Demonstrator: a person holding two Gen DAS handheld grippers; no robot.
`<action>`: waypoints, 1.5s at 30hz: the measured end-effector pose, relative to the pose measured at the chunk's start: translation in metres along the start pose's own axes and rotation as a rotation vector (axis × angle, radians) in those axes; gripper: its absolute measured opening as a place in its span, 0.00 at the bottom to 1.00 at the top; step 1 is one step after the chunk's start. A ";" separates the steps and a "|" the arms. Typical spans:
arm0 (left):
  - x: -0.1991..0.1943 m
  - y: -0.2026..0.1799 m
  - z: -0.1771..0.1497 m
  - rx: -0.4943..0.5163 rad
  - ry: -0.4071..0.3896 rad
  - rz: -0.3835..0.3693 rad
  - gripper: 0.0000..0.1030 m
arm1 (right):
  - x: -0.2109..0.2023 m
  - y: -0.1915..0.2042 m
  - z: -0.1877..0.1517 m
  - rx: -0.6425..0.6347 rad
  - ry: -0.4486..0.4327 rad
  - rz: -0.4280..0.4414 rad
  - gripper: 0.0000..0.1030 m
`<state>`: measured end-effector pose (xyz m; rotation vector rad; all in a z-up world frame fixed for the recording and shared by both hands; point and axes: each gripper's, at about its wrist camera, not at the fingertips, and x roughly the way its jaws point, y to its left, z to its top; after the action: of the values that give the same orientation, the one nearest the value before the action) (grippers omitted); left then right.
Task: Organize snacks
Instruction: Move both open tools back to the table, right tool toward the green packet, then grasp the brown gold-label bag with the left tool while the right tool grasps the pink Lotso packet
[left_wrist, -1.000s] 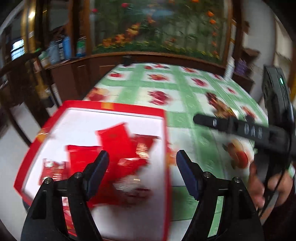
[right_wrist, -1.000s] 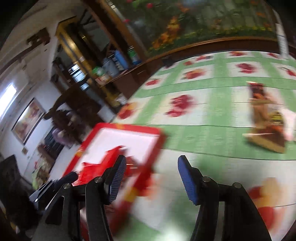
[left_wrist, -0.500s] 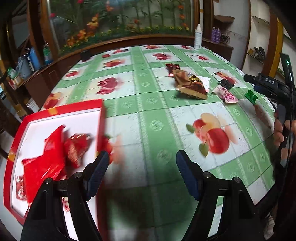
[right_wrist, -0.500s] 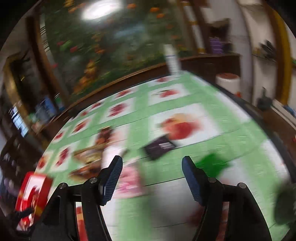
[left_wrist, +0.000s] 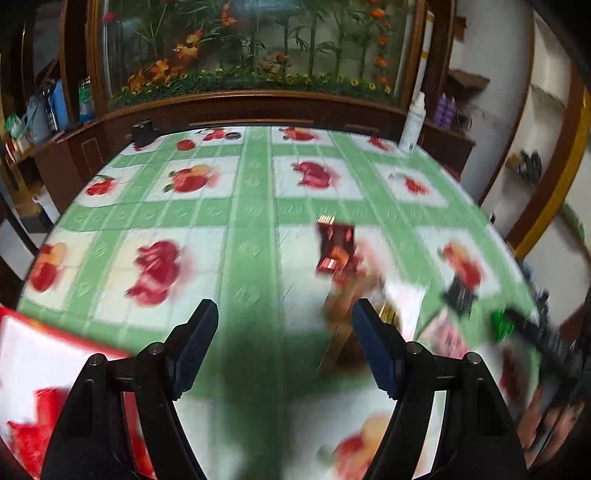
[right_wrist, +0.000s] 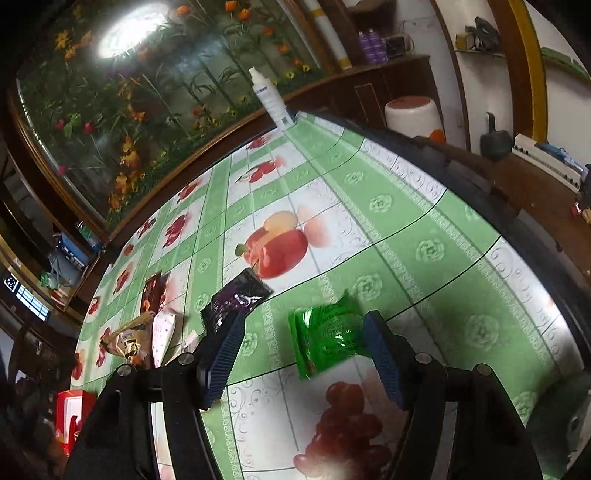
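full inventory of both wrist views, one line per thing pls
green packet: 1, green, on the tablecloth between the right gripper's fingers
dark packet: 1, purple-black, left of the green one
pink-white packet: 1, further left
brown packets: count unclear, beside the pink-white one
red tray: 1, red rim, white floor, table's left end, red packets inside
white bottle: 1, far table edge
tablecloth: 1, green-white, fruit print
left gripper: open, empty
right gripper: open
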<state>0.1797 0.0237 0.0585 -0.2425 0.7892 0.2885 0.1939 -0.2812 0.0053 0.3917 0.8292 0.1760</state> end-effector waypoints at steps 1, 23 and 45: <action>0.007 -0.003 0.006 -0.025 0.007 -0.021 0.72 | 0.000 0.001 -0.001 -0.004 0.003 0.005 0.68; -0.001 -0.025 -0.085 0.139 0.148 -0.129 0.73 | -0.004 0.057 -0.018 -0.261 0.012 0.130 0.68; -0.007 -0.012 -0.103 0.082 0.096 -0.146 0.82 | 0.034 0.103 -0.043 -0.412 0.127 0.044 0.40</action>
<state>0.1116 -0.0217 -0.0053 -0.2367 0.8718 0.1068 0.1849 -0.1651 -0.0025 0.0108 0.8850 0.4080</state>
